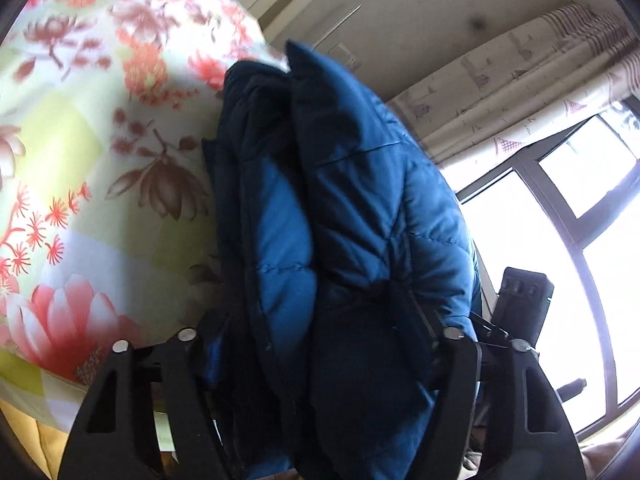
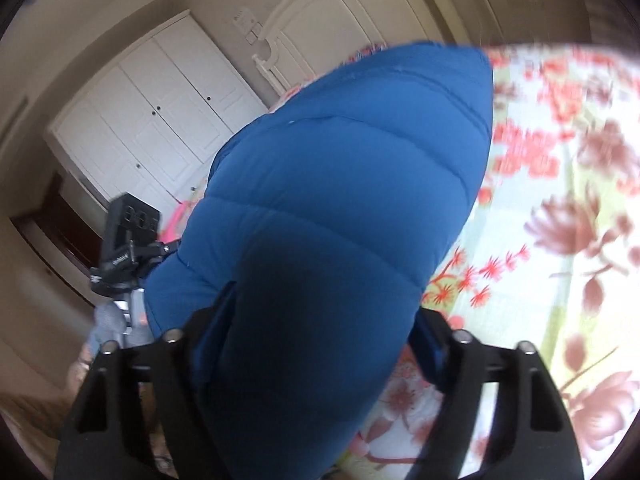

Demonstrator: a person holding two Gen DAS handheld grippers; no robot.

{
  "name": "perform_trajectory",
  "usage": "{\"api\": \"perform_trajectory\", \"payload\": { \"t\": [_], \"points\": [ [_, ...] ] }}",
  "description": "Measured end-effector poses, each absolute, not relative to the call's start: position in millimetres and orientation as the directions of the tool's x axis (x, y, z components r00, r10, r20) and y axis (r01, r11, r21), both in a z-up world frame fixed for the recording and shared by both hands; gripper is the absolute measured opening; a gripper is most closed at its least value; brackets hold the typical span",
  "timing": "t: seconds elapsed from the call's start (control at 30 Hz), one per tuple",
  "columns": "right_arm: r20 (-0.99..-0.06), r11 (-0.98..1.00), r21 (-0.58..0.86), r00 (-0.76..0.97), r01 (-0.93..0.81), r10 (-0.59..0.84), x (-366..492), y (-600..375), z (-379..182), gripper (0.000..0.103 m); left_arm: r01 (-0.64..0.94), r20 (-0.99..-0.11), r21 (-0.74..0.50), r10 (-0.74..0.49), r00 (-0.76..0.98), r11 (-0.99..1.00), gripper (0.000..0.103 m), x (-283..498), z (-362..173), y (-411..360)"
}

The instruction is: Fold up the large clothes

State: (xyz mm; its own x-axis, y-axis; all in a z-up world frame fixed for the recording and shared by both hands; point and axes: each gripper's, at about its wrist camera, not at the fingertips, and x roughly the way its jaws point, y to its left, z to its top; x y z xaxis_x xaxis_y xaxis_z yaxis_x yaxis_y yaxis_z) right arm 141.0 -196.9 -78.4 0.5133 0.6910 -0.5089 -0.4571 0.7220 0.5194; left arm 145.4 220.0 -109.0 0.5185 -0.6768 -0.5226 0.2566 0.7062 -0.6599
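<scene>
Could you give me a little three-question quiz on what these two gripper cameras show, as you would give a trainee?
1. True or false: the blue puffer jacket lies over a plain grey sheet.
2. What fills the gap between the left gripper's fingers? A) jacket folds B) a curtain C) nothing
3. What white furniture stands behind the jacket in the right wrist view?

Key: 1 false, the bedsheet is floral. 2 A. 3 a white wardrobe.
</scene>
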Motion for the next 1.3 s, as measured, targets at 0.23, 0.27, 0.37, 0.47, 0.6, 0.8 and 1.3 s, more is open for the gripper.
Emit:
{"api": "perform_trajectory", "payload": {
  "t": [0.23, 0.27, 0.37, 0.47, 0.6, 0.8, 1.3],
  "points": [
    [-0.488, 0.821, 0.330, 0.660, -0.467, 0.572, 151.5, -211.8, -44.6, 0.052, 0.292, -0.514, -0.574, -0.614, 0.599, 0.765, 0.043, 163.2, -76.7, 175.2],
    [-0.484, 0.833, 0.309, 0.678, -0.460, 0.554, 154.5, -222.0, -40.3, 0.051, 0.301, -0.502, -0.581, -0.625, 0.598, 0.756, 0.042, 174.5, -72.7, 165.3],
    [-0.467, 0.864, 0.268, 0.727, -0.425, 0.503, 181.3, -256.2, -25.7, 0.050, 0.320, -0.474, -0.605, -0.653, 0.591, 0.729, 0.042, 213.1, -64.6, 141.2],
    [-0.457, 0.891, 0.241, 0.766, -0.384, 0.453, 216.7, -295.5, -10.3, 0.050, 0.341, -0.446, -0.624, -0.679, 0.583, 0.703, 0.042, 266.8, -55.1, 101.6],
    [-0.520, 0.923, 0.250, 0.763, -0.292, 0.383, 250.8, -337.8, -17.2, 0.051, 0.339, -0.485, -0.619, -0.684, 0.544, 0.708, 0.040, 316.4, -58.2, 50.2],
    [-0.547, 0.888, 0.404, 0.720, -0.218, 0.426, 243.5, -386.2, -64.7, 0.069, 0.342, -0.509, -0.608, -0.682, 0.525, 0.716, 0.047, 317.8, -88.2, 14.2],
    [-0.448, 0.910, -0.229, 0.868, -0.344, 0.215, 199.2, -214.2, -2.3, 0.044, 0.380, -0.436, -0.303, -0.482, 0.760, 0.874, 0.097, 305.6, 26.5, 24.3]
  ]
}}
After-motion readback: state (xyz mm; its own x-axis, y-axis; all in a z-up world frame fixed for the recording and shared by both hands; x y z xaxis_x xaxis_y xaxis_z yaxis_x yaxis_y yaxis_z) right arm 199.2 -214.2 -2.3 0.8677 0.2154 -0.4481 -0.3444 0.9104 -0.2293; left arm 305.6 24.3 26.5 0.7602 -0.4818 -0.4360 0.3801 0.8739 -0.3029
